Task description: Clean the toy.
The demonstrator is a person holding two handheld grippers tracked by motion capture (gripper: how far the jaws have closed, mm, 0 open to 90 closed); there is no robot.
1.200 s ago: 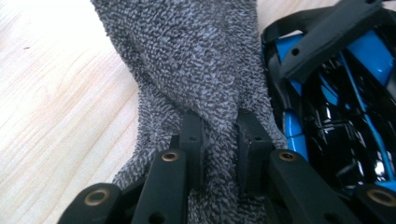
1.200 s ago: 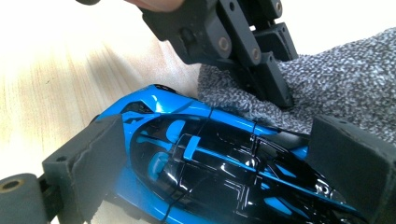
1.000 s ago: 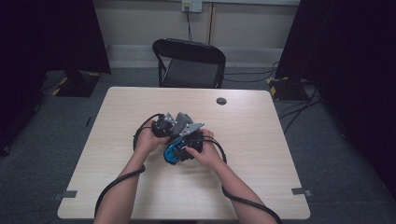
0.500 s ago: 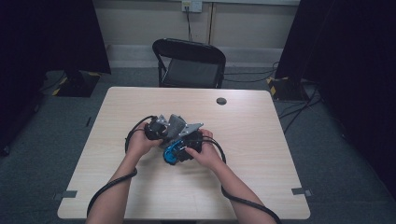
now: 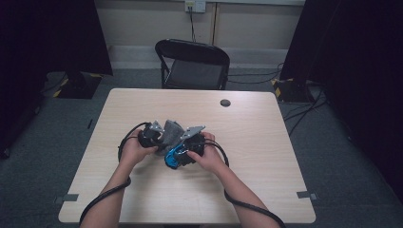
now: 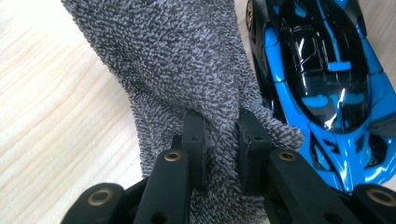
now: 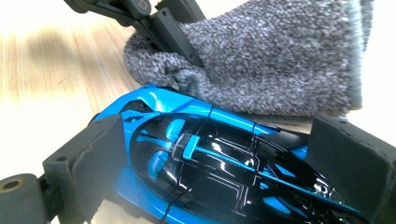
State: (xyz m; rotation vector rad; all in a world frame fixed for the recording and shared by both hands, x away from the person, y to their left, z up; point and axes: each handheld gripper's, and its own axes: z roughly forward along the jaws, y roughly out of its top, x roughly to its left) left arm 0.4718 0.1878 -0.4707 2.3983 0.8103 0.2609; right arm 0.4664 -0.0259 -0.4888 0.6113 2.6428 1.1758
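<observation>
A blue and black toy car (image 7: 210,163) sits between the foam pads of my right gripper (image 7: 224,158), which is shut on it just above the table; from above, the car (image 5: 173,156) shows under the right hand. A grey terry cloth (image 6: 177,60) lies bunched against the car (image 6: 322,70). My left gripper (image 6: 222,128) is shut on a fold of this cloth. In the high view the cloth (image 5: 172,130) hangs between the left gripper (image 5: 151,134) and the right gripper (image 5: 190,142). The left gripper (image 7: 163,23) also shows pinching the cloth (image 7: 280,56) beyond the car.
The light wooden table (image 5: 266,142) has a small black round disc (image 5: 225,102) near its far edge. A black folding chair (image 5: 192,64) stands behind the table. Black cables trail from both grippers along the forearms.
My left hand has shifted to the left with the cloth in its jaws, dragging the cloth along the car. The right hand and the car have stayed put.
</observation>
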